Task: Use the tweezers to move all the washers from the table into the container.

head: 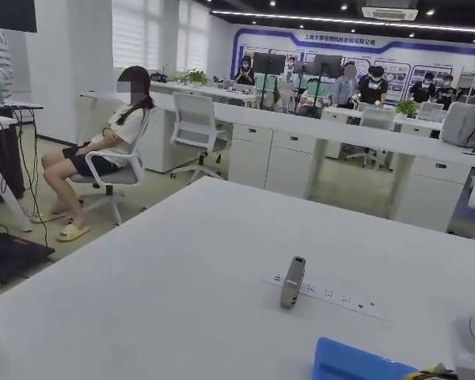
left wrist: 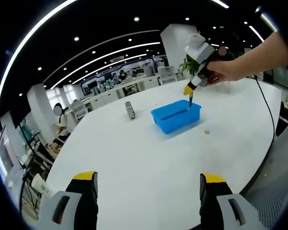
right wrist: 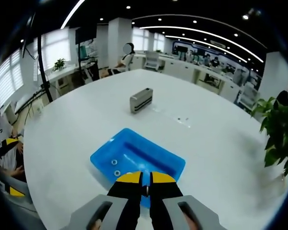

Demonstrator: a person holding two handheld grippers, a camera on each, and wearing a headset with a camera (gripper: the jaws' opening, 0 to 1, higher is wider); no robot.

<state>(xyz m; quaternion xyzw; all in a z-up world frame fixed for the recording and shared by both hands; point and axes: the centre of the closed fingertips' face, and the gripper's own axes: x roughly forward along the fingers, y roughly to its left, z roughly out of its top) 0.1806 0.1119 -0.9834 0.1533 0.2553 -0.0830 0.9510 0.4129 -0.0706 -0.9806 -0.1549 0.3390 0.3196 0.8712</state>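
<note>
right claw (right wrist: 146, 178) pinching tweezers (left wrist: 190, 99) over blue container (right wrist: 156, 159), two washers (right wrist: 114, 162) inside, left claw (left wrist: 149, 177) wide

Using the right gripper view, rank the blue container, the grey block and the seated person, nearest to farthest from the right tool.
1. Blue container, just ahead of the right tool.
2. Grey block, ahead, midway across the table.
3. Seated person, past the table's far edge.

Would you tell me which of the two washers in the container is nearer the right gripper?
The lower washer in the right gripper view; the other washer lies just beyond it.
</note>
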